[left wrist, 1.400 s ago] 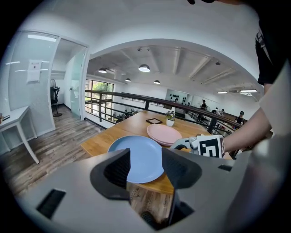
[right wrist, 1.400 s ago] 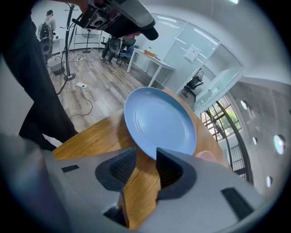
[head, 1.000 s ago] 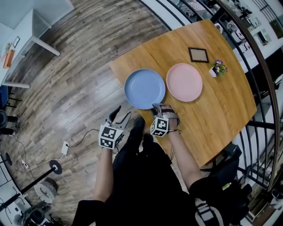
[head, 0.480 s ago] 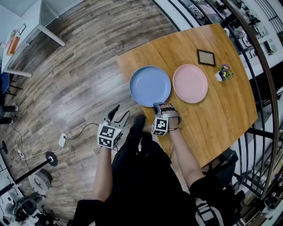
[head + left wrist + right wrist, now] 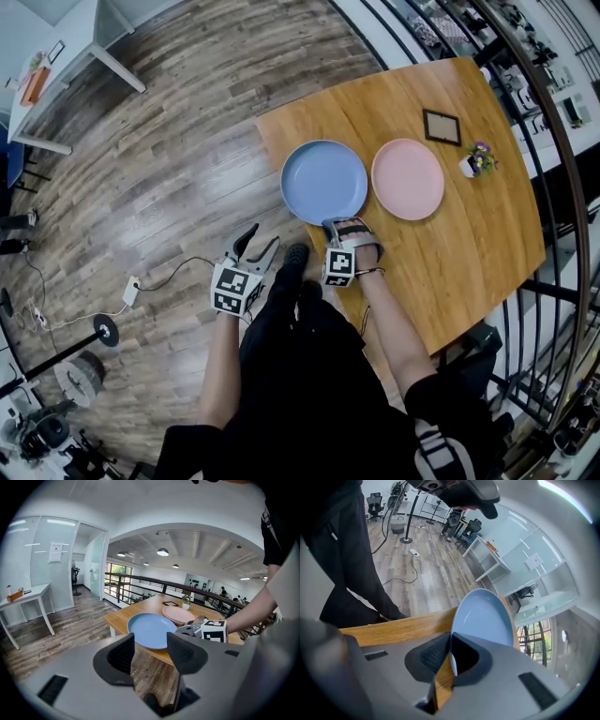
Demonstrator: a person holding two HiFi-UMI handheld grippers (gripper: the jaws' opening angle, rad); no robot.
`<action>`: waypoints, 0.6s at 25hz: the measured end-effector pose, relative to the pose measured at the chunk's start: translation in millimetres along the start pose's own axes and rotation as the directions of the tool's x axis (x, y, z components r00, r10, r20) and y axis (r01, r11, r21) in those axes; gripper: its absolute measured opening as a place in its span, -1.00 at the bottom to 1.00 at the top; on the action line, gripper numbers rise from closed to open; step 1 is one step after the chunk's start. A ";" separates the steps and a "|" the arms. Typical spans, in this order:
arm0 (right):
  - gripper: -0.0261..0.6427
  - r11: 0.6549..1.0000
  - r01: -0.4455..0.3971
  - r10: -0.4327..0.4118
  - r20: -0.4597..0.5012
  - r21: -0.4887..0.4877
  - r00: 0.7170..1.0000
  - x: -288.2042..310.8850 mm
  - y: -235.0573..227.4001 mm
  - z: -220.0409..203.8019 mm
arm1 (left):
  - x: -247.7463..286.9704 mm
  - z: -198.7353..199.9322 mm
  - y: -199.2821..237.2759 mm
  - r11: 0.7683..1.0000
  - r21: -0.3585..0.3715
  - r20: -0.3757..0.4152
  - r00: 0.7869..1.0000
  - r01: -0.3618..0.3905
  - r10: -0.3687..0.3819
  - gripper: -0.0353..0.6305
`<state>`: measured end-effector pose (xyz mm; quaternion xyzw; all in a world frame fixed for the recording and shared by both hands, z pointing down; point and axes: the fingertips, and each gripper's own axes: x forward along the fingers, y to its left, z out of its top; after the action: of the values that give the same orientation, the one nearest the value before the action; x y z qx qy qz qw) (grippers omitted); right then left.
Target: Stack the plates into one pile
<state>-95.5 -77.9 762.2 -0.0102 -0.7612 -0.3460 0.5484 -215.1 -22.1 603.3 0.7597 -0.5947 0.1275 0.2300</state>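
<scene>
A blue plate (image 5: 323, 181) and a pink plate (image 5: 408, 178) lie side by side on the wooden table (image 5: 469, 253). My right gripper (image 5: 336, 225) is at the blue plate's near rim. In the right gripper view its jaws are closing, and the thin rim of the blue plate (image 5: 485, 616) is pinched between the pads of the right gripper (image 5: 450, 656). My left gripper (image 5: 258, 239) hangs open over the floor, left of the table. The left gripper view shows nothing between the jaws of the left gripper (image 5: 151, 651), with the blue plate (image 5: 150, 630) and pink plate (image 5: 180, 615) ahead.
A small picture frame (image 5: 442, 127) and a little flower pot (image 5: 478, 159) sit on the table beyond the pink plate. A dark railing (image 5: 562, 187) runs along the table's far side. A cable (image 5: 159, 281) lies on the wooden floor to the left.
The head view has drifted, so the table sits slightly further right. My right gripper has stayed at the blue plate's near rim. The left gripper has barely moved.
</scene>
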 end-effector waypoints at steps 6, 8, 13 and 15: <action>-0.84 1.000 0.002 -0.002 -0.001 0.027 1.000 -3.0 -3.0 10.9 | -18.6 -8.8 10.4 0.999 -0.021 -0.009 0.999 -0.031 0.031 -0.23; -0.84 1.000 0.008 -0.008 -0.004 0.029 1.000 -4.1 -6.0 13.6 | -21.7 -9.4 13.0 0.999 -0.027 -0.009 0.999 -0.032 0.032 -0.23; -0.83 0.999 0.020 -0.020 -0.017 0.038 1.000 -7.9 -15.1 16.9 | -19.6 1.4 17.4 1.000 -0.006 0.003 1.000 -0.009 0.009 -0.23; -0.83 0.998 0.025 -0.024 -0.020 0.049 0.999 -8.7 -19.4 17.0 | -16.3 6.3 20.7 1.000 0.000 0.000 1.000 -0.001 0.001 -0.23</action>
<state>-113.8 -80.4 742.2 0.0162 -0.7641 -0.3341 0.5517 -239.7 -15.3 594.3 0.7596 -0.5949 0.1276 0.2298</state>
